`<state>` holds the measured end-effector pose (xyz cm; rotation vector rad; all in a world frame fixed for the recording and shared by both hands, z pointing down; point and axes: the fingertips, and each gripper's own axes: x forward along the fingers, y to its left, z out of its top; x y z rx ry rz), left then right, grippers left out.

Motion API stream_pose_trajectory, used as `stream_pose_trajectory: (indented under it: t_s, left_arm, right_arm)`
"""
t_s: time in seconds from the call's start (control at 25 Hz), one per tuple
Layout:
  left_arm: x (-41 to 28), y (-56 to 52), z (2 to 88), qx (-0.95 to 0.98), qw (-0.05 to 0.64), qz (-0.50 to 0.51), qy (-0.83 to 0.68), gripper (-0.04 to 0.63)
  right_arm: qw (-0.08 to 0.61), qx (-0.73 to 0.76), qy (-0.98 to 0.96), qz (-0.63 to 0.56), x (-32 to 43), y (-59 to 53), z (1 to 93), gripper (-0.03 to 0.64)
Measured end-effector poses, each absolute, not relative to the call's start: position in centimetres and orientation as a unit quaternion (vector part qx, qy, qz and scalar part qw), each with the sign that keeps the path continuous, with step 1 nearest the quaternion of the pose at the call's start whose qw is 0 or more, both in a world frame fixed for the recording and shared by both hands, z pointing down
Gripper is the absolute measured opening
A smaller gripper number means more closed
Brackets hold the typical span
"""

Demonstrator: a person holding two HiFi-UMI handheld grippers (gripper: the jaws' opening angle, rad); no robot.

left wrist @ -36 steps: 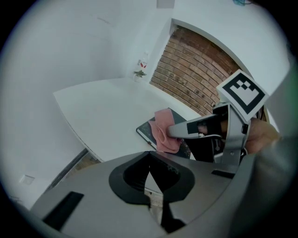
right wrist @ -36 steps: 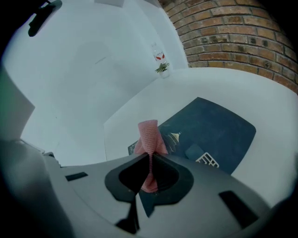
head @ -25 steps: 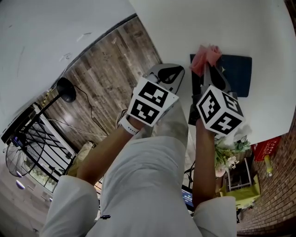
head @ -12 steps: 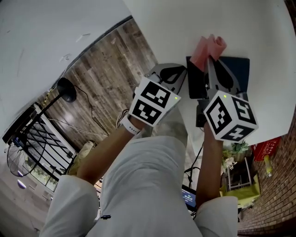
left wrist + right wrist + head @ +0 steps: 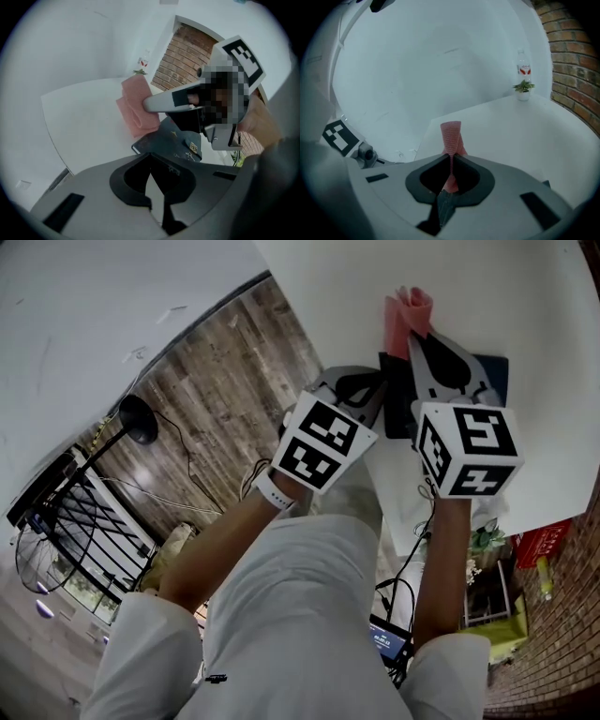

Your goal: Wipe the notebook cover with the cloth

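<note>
The notebook (image 5: 486,379) lay flat on the white table (image 5: 525,296), close to the table's near edge. It was dark blue. In the head view only its right part showed, because the right gripper (image 5: 418,334) stood over the rest. In the left gripper view the notebook (image 5: 171,143) showed one corner and part of its cover, and the left gripper's own body cut off the near side.

The pink cloth (image 5: 405,313) was pinched between the right gripper's jaws. In the right gripper view the cloth (image 5: 451,133) rose from the closed jaws as a narrow twisted strip. In the left gripper view the cloth (image 5: 137,105) hung in folds from the right gripper (image 5: 150,103), its lower edge at the notebook's far corner. Whether it pressed on the cover or on the table could not be told.

The left gripper (image 5: 367,382) hovered just beside the notebook at the table's edge. Its jaws were pressed together with nothing between them.

Small gold marks (image 5: 193,148) on the cover were too small to read. At the far side of the table (image 5: 511,126) stood a clear bottle (image 5: 524,65) with a red label, unreadable, and a small green plant (image 5: 523,87) just in front of it. A brick wall (image 5: 576,61) rose behind them.
</note>
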<state>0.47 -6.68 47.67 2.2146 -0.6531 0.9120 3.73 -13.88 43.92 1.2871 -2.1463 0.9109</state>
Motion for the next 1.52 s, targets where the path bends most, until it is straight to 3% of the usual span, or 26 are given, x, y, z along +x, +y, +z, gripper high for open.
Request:
stream_pose_trajectory:
  t_s: [0.48, 0.96, 1.52]
  left_arm:
    - [0.4, -6.6, 47.8, 0.843, 0.314, 0.356, -0.251, 0.018]
    - [0.1, -6.7, 48.2, 0.836, 0.351, 0.354, -0.23, 0.018]
    - [0.1, -6.8, 48.1, 0.841, 0.33, 0.358, -0.236, 0.018]
  right_arm:
    - [0.357, 0.393, -0.789, 0.309, 2.6, -12.8, 47.7, 0.031]
    - [0.357, 0.457, -0.752, 0.314, 8.9, -13.0, 48.0, 0.031]
    - [0.344, 0.594, -0.662, 0.3, 19.8, -12.7, 47.3, 0.031]
